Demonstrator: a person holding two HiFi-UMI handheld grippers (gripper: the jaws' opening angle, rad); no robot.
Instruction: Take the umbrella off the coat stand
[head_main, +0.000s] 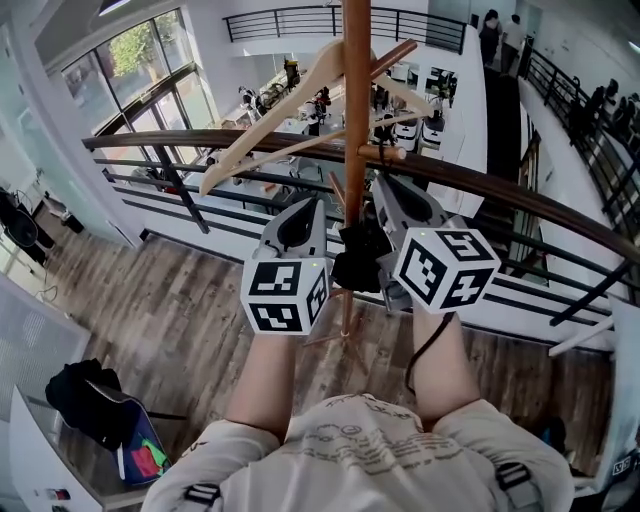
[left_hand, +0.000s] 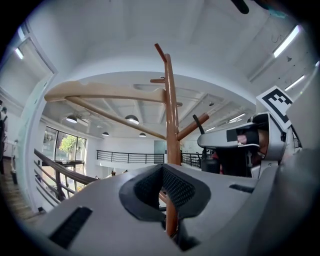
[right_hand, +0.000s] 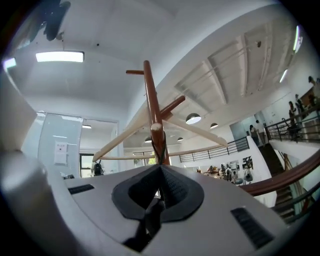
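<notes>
The brown wooden coat stand (head_main: 356, 90) rises straight in front of me. A black folded umbrella (head_main: 357, 262) hangs against its pole, its thin strap (head_main: 381, 150) looped over a short peg (head_main: 385, 153). My right gripper (head_main: 383, 180) sits just right of the pole below that peg. It is shut on the dark strap (right_hand: 161, 150), which runs down from the peg (right_hand: 156, 128) into the jaws. My left gripper (head_main: 316, 203) is level just left of the pole and looks shut. Only the pole (left_hand: 171, 220) shows through its narrow slit, with nothing seen held.
A pale wooden hanger (head_main: 290, 105) hangs on the stand above and to the left of the grippers. A curved dark handrail (head_main: 540, 205) with bars runs behind the stand, with an open atrium beyond. A black bag (head_main: 90, 400) lies on the wooden floor at lower left.
</notes>
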